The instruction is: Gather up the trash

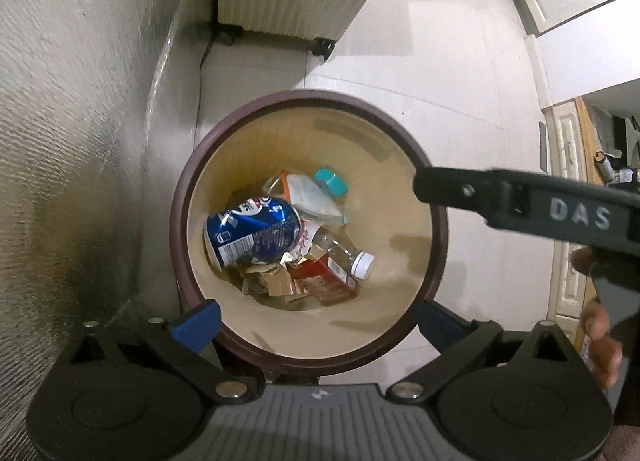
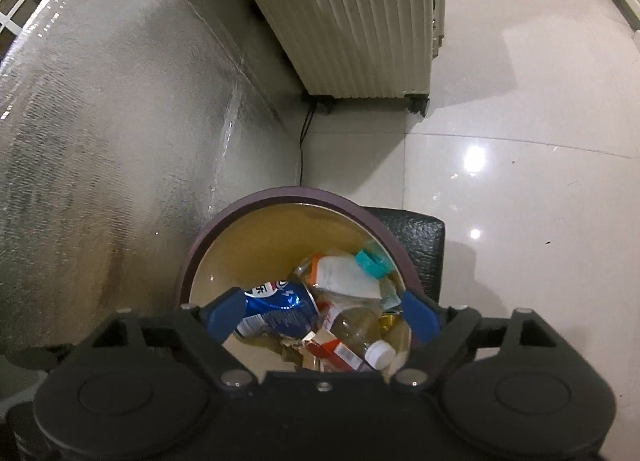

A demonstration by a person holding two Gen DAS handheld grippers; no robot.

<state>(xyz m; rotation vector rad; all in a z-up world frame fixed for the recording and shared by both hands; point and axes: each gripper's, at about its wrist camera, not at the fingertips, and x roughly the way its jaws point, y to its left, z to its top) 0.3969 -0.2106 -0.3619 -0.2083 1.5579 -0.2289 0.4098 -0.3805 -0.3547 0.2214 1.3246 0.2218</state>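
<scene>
A round bin with a dark maroon rim (image 1: 192,181) and a tan inside stands on the floor by the wall. In it lie a crushed blue can (image 1: 252,235), a clear bottle with a white cap (image 1: 344,255), a white pouch (image 1: 310,197), a teal cap (image 1: 331,181), a red carton (image 1: 328,281) and brown paper scraps (image 1: 268,281). My left gripper (image 1: 316,325) is open and empty above the bin's near rim. My right gripper (image 2: 320,313) is open and empty above the bin (image 2: 224,221); the can (image 2: 276,309) and bottle (image 2: 360,329) lie between its fingers. Its body shows in the left wrist view (image 1: 520,205).
A cream ribbed suitcase on wheels (image 2: 360,21) stands behind the bin against the textured wall (image 2: 100,141). A black cable (image 2: 304,141) runs down beside it. A dark padded block (image 2: 424,245) sits right of the bin. Glossy tiled floor (image 2: 520,141) lies to the right.
</scene>
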